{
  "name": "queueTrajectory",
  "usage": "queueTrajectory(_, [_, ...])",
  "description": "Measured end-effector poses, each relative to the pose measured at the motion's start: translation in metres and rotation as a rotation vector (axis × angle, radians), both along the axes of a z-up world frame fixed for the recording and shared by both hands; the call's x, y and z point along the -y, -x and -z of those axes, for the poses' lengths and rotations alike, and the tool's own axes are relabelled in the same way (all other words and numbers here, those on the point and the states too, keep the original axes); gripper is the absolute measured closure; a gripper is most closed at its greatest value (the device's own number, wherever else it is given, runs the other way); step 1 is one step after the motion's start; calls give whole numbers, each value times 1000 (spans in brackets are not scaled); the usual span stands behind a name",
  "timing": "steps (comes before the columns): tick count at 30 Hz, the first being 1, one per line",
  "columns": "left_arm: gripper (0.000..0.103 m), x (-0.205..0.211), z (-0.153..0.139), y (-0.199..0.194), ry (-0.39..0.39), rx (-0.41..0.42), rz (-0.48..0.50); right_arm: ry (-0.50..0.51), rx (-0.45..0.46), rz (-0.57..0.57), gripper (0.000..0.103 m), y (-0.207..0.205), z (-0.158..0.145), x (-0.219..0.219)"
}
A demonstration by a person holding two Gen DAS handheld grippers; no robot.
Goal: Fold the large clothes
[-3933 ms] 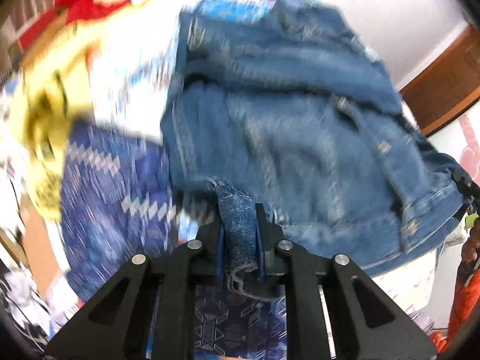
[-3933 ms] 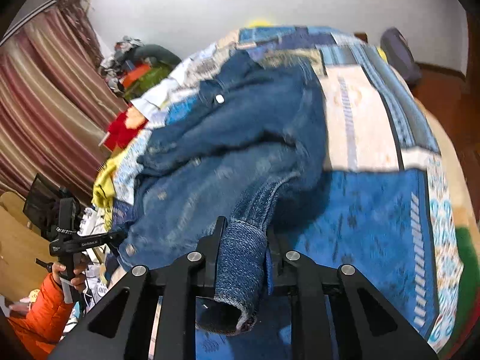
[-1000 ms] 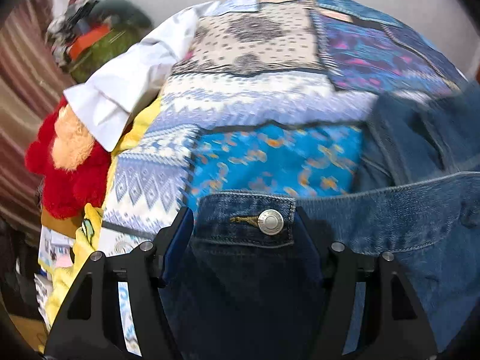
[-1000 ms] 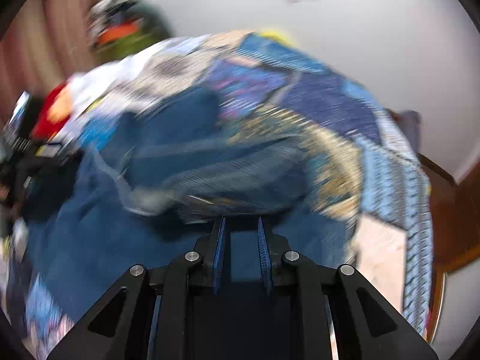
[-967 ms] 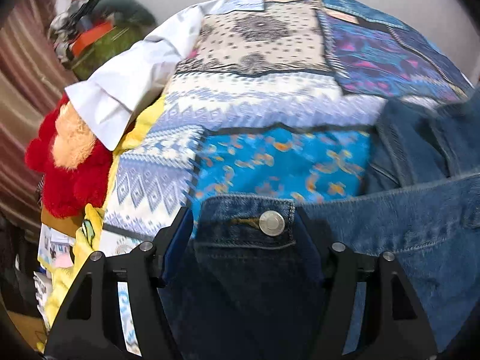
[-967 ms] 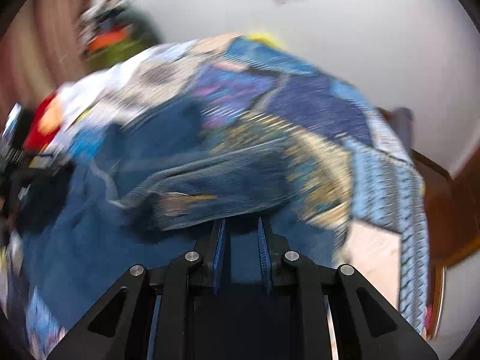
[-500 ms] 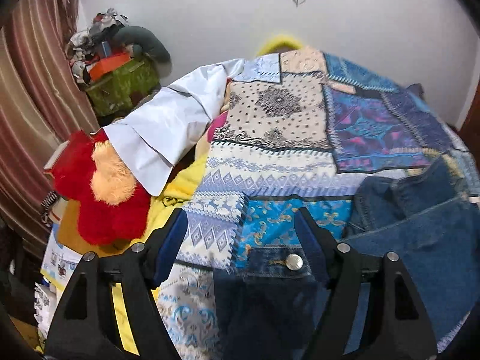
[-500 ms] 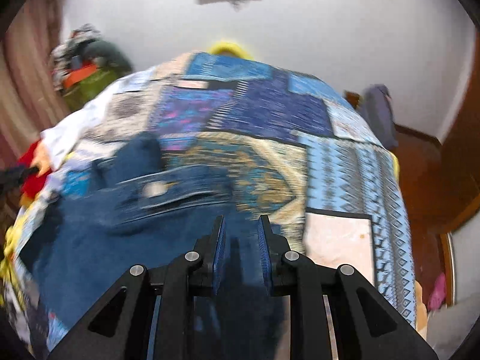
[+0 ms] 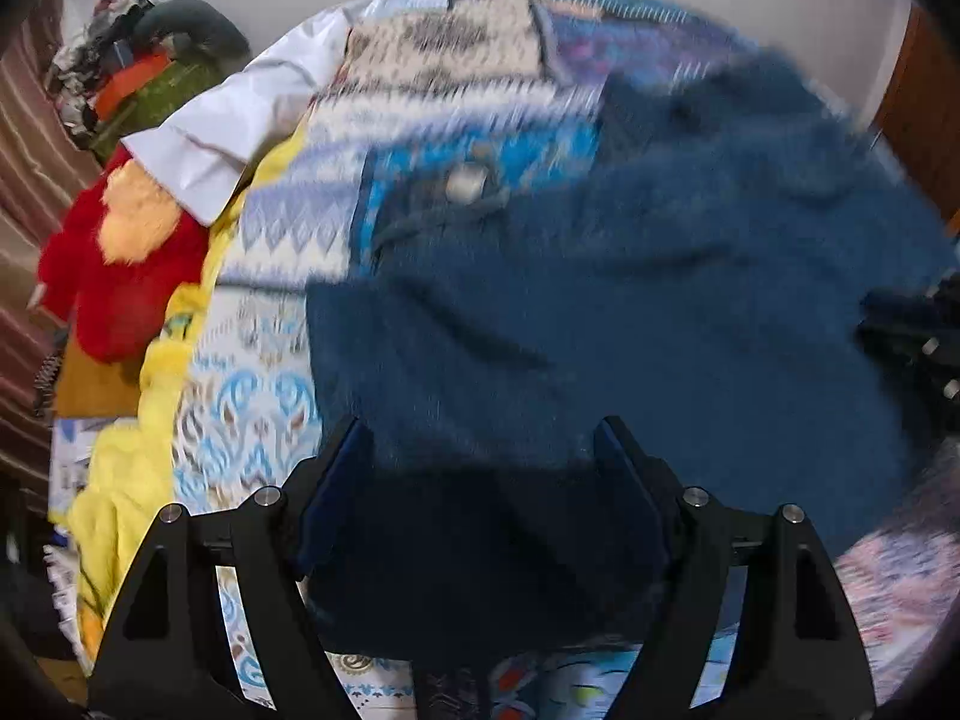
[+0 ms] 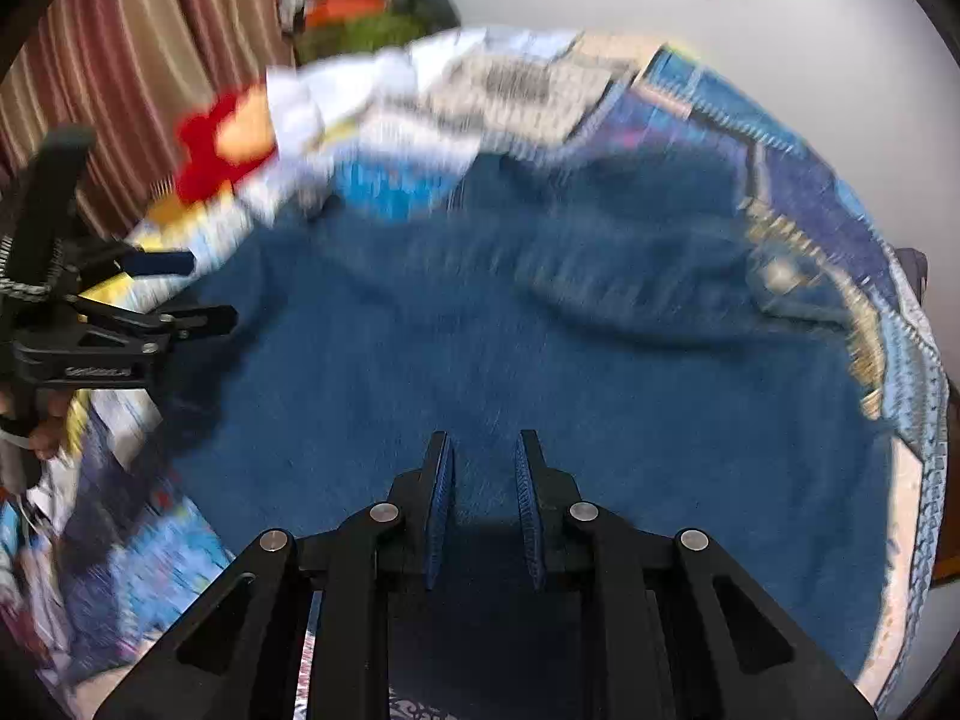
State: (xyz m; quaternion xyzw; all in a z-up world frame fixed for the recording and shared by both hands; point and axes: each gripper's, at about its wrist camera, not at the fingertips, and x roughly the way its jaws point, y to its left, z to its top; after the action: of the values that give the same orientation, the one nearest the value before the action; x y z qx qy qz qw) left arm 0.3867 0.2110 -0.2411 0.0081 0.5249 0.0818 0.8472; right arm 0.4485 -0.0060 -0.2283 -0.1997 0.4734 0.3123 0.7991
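Red plush toy (image 9: 120,276) – white garment (image 9: 240,126) beside denim jacket (image 9: 660,312)

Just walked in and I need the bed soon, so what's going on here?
A person with a gripper in each hand is folding a denim jacket spread on the patchwork bedspread. The left gripper has just been opening its jaws and stands wide over the jacket's near edge, pressing on nothing. The right gripper has its jaws nearly closed, with denim between them. A white shirt and a red plush toy lie beside the bedspread.

No lettering is legible anywhere in either view.
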Motion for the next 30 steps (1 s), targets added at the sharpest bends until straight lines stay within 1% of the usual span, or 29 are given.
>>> queueTrajectory(1, [25, 0, 8, 3, -32, -5, -8, 1, 19, -8, 86, 2, 3, 3])
queueTrajectory(2, [25, 1, 13, 6, -76, 7, -12, 3, 45, -14, 86, 3, 4, 7])
queueTrajectory(4, [20, -2, 16, 13, -126, 23, -19, 40, 74, 0, 86, -1, 3, 21])
queueTrajectory(5, [15, -5, 17, 17, -134, 25, -24, 42, 76, 10, 86, -3, 2, 28])
queueTrajectory(6, [15, -10, 18, 20, -126, 28, -29, 50, 80, 29, 86, -5, 0, 39])
queueTrajectory(9, [15, -25, 16, 31, -53, 47, -55, 18, 55, 72, 86, -11, -9, 71])
queueTrajectory(11, [15, -30, 13, 36, -34, 60, -73, 15, 58, 97, 86, -10, -16, 89])
queueTrajectory(12, [15, -32, 10, 39, -33, 70, -79, 17, 67, 110, 86, -9, -20, 97])
queueTrajectory(15, [15, -33, 3, 49, -64, 93, -89, 90, 142, 171, 86, -5, -27, 119])
queueTrajectory(18, [14, -37, 0, 59, -98, 84, -104, 79, 135, 193, 86, 0, -31, 142])
queueTrajectory(20, [14, -41, 0, 65, -97, 79, -111, 106, 163, 216, 86, 6, -33, 153])
queueTrajectory(22, [14, -42, -3, 74, -101, 84, -121, 94, 168, 236, 80, 13, -35, 164])
queueTrajectory(23, [14, -43, -4, 77, -105, 89, -126, 99, 174, 253, 64, 14, -35, 167])
queueTrajectory(24, [14, -44, -7, 83, -118, 95, -136, 122, 208, 293, 38, 17, -36, 173])
queueTrajectory(25, [14, -45, -7, 85, -127, 97, -141, 138, 246, 323, 27, 19, -38, 178])
queueTrajectory(26, [14, -46, -7, 90, -136, 99, -147, 134, 258, 332, 19, 20, -39, 184])
queueTrajectory(28, [14, -51, -7, 99, -143, 100, -154, 107, 213, 352, 19, 21, -39, 196])
queueTrajectory(30, [14, -56, -8, 108, -137, 96, -163, 107, 188, 375, 19, 21, -40, 205])
